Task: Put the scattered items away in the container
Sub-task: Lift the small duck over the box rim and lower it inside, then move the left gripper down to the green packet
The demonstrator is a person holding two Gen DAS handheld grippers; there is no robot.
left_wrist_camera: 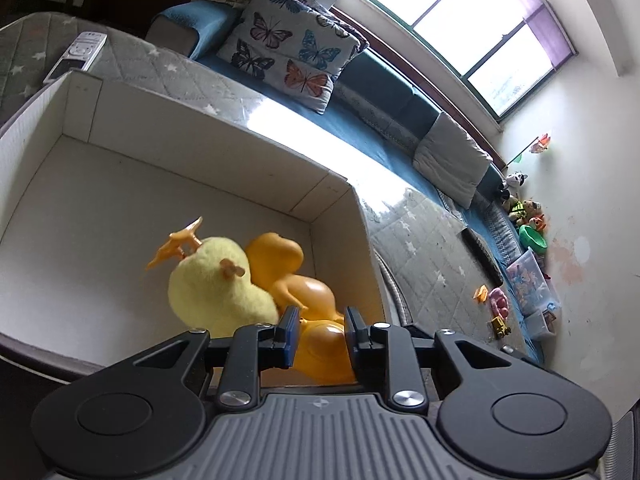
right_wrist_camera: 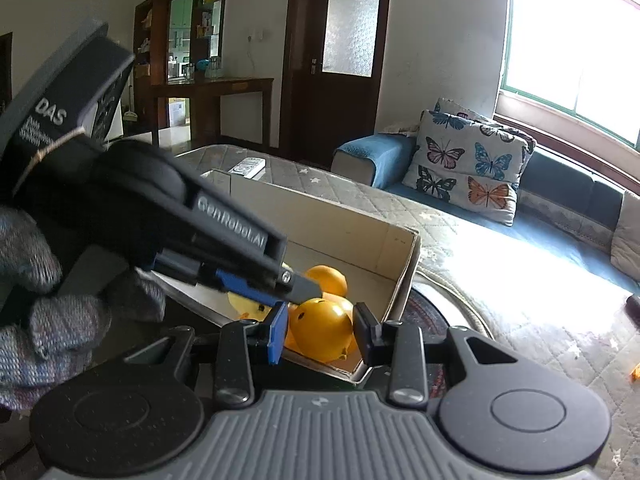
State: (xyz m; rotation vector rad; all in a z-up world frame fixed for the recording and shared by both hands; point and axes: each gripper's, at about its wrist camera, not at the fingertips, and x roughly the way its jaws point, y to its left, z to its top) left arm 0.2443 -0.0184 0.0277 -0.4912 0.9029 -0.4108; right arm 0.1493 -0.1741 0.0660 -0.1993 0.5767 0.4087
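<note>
A white cardboard box (left_wrist_camera: 208, 148) stands on the quilted mat. Inside lie an orange plastic duck (left_wrist_camera: 304, 292), a pale yellow plush chick (left_wrist_camera: 212, 284) and a small orange toy plane (left_wrist_camera: 176, 244). My left gripper (left_wrist_camera: 322, 320) hangs over the box with its blue fingers apart on either side of the duck's round head; they look open around it. In the right wrist view the box (right_wrist_camera: 404, 256) and the duck (right_wrist_camera: 320, 328) show beyond my right gripper (right_wrist_camera: 322, 332), which is open and empty in front of the box. The left gripper's body (right_wrist_camera: 224, 240) crosses above it.
A quilted grey mat (left_wrist_camera: 424, 248) covers the low table, with a remote control (left_wrist_camera: 76, 56) behind the box. Small toys (left_wrist_camera: 496, 304) lie at the mat's far end. A blue sofa holds a butterfly cushion (left_wrist_camera: 288, 48). Plush toys and plastic bins (left_wrist_camera: 528, 280) sit by the wall.
</note>
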